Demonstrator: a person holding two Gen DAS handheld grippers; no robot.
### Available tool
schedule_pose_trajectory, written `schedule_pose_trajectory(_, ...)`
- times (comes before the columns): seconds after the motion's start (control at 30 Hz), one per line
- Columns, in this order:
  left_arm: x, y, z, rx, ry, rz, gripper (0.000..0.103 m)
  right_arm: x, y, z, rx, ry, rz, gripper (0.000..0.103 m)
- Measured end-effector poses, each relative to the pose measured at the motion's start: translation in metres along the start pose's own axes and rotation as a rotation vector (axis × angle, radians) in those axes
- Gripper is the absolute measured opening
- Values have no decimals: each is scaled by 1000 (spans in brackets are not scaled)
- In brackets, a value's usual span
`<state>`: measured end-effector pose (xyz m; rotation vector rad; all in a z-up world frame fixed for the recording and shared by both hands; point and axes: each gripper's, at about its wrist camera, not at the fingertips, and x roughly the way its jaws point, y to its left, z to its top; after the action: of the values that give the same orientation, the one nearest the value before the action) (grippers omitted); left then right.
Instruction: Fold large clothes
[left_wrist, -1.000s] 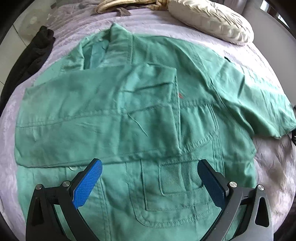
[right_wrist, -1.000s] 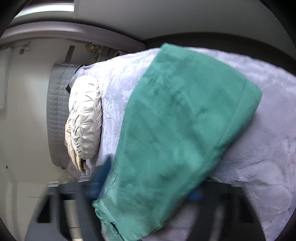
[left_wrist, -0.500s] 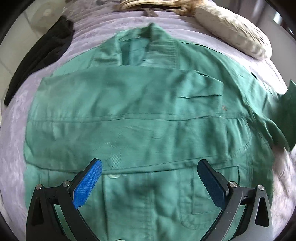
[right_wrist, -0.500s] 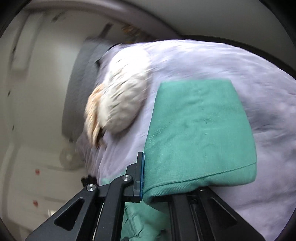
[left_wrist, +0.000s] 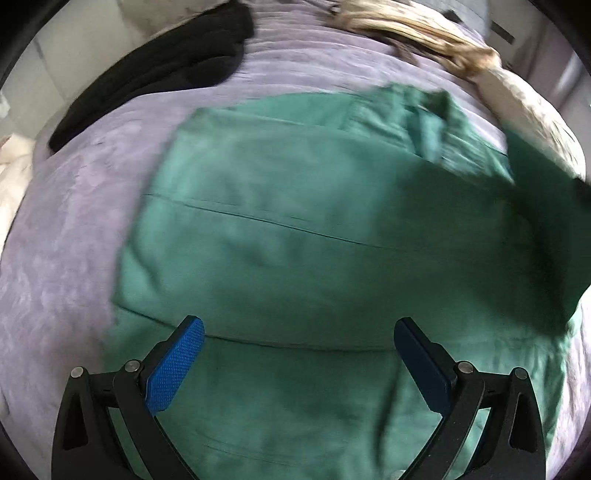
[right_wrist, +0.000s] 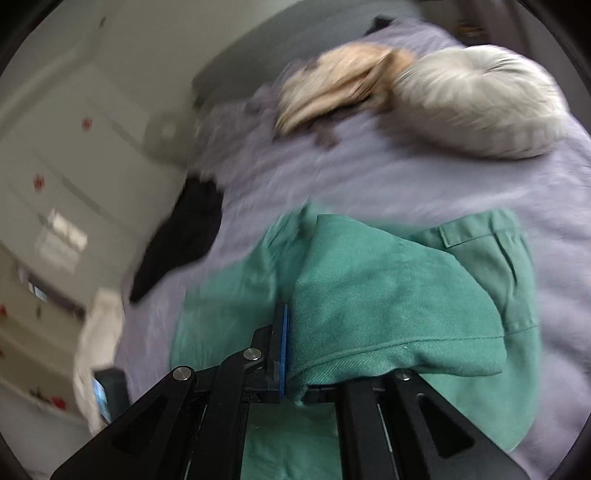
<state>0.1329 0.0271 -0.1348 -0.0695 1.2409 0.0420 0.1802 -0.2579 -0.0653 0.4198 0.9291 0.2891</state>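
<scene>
A large green jacket (left_wrist: 295, 240) lies spread on a lilac bed cover (left_wrist: 74, 229), one sleeve folded across its front. My left gripper (left_wrist: 299, 354) is open and empty, hovering above the jacket's lower part. My right gripper (right_wrist: 295, 350) is shut on the green sleeve (right_wrist: 388, 314) and holds it lifted over the jacket body (right_wrist: 221, 317). The raised sleeve shows as a dark green flap at the right of the left wrist view (left_wrist: 546, 229).
A black garment (left_wrist: 155, 70) lies at the far left of the bed, also in the right wrist view (right_wrist: 181, 240). A cream quilted pillow (right_wrist: 476, 107) and a tan item (right_wrist: 332, 85) lie at the head. A white wall (right_wrist: 74, 147) stands left.
My right gripper has carried the sleeve from the bed's side in over the jacket. My left gripper has swung so the jacket sits further right in its view.
</scene>
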Motion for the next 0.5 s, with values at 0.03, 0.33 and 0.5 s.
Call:
schedule_pose_trajectory(0.03, 0, 8, 1, -10, -7, 11, 103, 11, 6, -4, -9, 19, 1, 6)
schedule_pose_trajectory(0.33, 8, 40, 7, -42, -17, 6, 103, 96, 0, -71, 140, 224, -77, 13)
schedule_pose_trajectory(0.5, 7, 44, 2, -33, -17, -7, 103, 58, -17, -75, 261, 137, -49, 67)
